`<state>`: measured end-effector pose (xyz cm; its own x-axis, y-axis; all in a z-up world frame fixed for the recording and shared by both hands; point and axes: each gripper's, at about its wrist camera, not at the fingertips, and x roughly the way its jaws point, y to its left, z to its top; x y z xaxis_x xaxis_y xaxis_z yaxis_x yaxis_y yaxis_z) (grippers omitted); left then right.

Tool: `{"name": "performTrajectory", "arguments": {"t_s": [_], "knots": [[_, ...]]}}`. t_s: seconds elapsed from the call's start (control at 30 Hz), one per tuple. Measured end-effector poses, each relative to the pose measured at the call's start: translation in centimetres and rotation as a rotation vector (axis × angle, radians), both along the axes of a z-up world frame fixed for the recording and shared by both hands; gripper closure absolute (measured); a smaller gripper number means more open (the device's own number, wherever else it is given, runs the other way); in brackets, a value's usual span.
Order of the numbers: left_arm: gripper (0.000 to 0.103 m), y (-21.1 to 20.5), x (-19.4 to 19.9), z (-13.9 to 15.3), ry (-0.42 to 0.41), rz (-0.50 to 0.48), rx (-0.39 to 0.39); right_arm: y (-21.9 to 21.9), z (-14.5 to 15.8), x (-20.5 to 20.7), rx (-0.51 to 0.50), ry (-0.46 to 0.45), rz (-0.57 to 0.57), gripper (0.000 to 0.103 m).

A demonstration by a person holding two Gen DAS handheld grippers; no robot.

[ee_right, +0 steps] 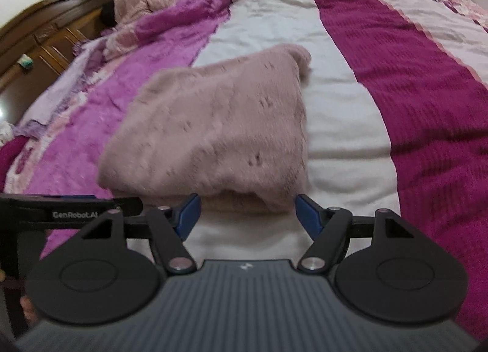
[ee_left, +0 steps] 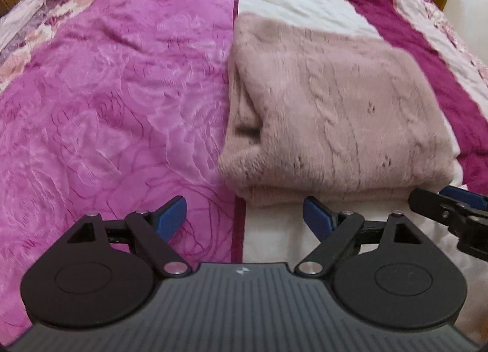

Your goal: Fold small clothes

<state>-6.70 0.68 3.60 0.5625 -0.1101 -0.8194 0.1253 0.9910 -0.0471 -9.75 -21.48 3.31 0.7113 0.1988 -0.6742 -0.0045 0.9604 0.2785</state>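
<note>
Fuzzy pink cable-knit sweater [ee_left: 335, 114] folded square, plush bedspread [ee_left: 106, 107] — both grippers' fingers spread, empty.

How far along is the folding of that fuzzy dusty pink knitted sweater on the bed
The fuzzy dusty pink knitted sweater already lies folded into a compact stack on the white stripe of the striped bedspread. Nothing is in hand: the left gripper and right gripper are both open and empty, just short of its near edge. What may remain is one more fold or some tidying; no other clothes show.
</note>
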Motion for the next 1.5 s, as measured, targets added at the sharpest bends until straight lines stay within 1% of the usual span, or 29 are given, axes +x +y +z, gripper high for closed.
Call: {"name": "performTrajectory", "arguments": {"t_s": [0.07, 0.17, 0.3, 0.4, 0.47, 0.67, 1.0, 1.5], "knots": [[0.015, -0.2, 0.2, -0.7, 0.023, -0.001, -0.009, 0.0, -0.8, 0.2, -0.002, 0.019, -0.013, 0.032], [0.013, -0.8, 0.3, -1.3, 0.018, -0.011, 0.022, -0.1, -1.6, 0.5, -0.003, 0.041, -0.032, 0.033], [0.009, -1.1, 0.6, -1.7, 0.023, -0.006, 0.022, 0.0, -2.2, 0.5, -0.01, 0.048, -0.039, 0.033], [0.008, -1.2, 0.7, -1.9, 0.024, -0.003, 0.03, 0.1, -2.4, 0.6, -0.004, 0.047, -0.041, 0.03], [0.006, -1.2, 0.8, -1.9, 0.024, -0.004, 0.034, 0.1, -2.5, 0.6, 0.003, 0.045, -0.038, 0.027], [0.003, -1.7, 0.8, -2.2, 0.025, -0.009, 0.047, 0.1, -2.6, 0.6, 0.01, 0.042, -0.042, 0.026], [0.002, -1.8, 0.7, -2.3, 0.015, -0.013, 0.05, 0.1, -2.7, 0.6, 0.011, 0.036, -0.042, 0.024], [0.002, -1.7, 0.7, -2.3, 0.015, -0.013, 0.049, 0.1, -2.7, 0.6, 0.011, 0.036, -0.043, 0.023]]}}
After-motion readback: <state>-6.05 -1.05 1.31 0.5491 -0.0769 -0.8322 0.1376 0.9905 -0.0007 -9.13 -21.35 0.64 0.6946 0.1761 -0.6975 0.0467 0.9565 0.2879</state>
